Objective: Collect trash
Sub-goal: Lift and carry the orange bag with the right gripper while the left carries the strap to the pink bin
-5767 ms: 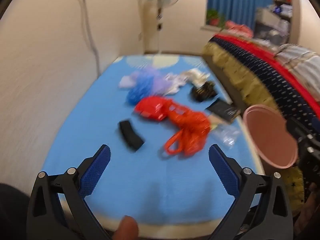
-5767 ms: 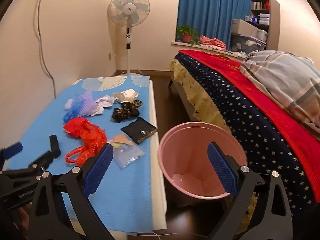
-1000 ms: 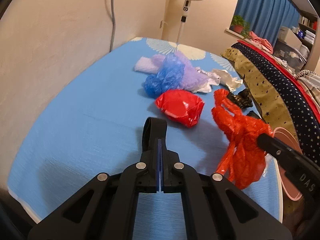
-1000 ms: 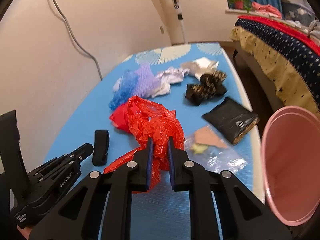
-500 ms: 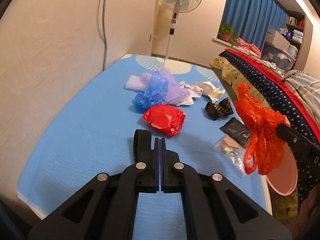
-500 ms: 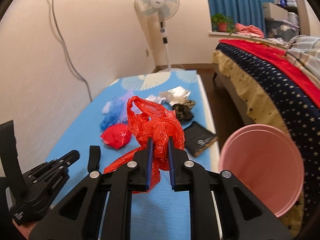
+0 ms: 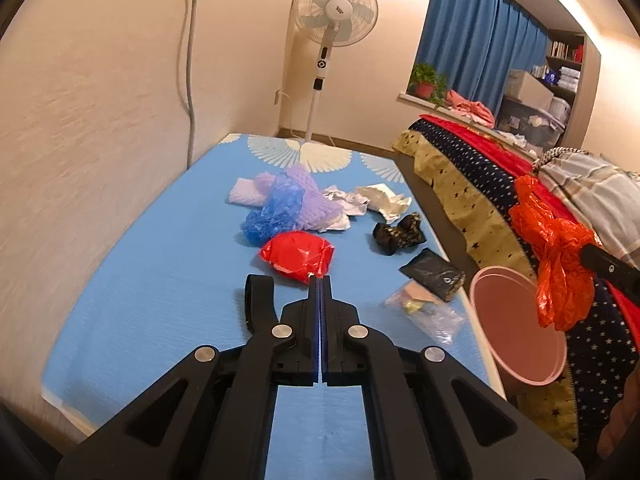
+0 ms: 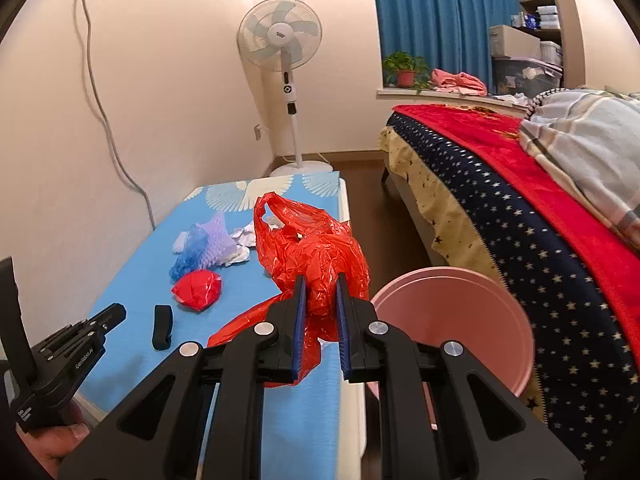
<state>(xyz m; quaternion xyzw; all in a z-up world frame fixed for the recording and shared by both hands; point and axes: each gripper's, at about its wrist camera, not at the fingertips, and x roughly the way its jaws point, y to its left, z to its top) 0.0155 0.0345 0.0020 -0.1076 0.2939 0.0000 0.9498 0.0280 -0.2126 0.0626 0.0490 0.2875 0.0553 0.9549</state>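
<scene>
My right gripper (image 8: 319,280) is shut on a crumpled orange-red plastic bag (image 8: 312,248) and holds it in the air beside the rim of the pink bin (image 8: 460,320). In the left wrist view the bag (image 7: 556,256) hangs over the bin (image 7: 516,340). My left gripper (image 7: 319,278) is shut and empty, over the blue mat (image 7: 160,280) just short of a red plastic ball (image 7: 298,254). A black strap (image 7: 258,296) lies to its left.
More trash lies on the mat: blue and purple wraps (image 7: 280,200), white paper (image 7: 380,196), a black crumpled wrapper (image 7: 398,232), a black pouch (image 7: 432,270), a clear bag (image 7: 428,310). A bed (image 8: 520,200) stands right; a fan (image 8: 280,40) behind.
My right gripper has carried the orange-red bag up and to the right, off the mat to the pink bin. My left gripper stays shut and has pulled back a little.
</scene>
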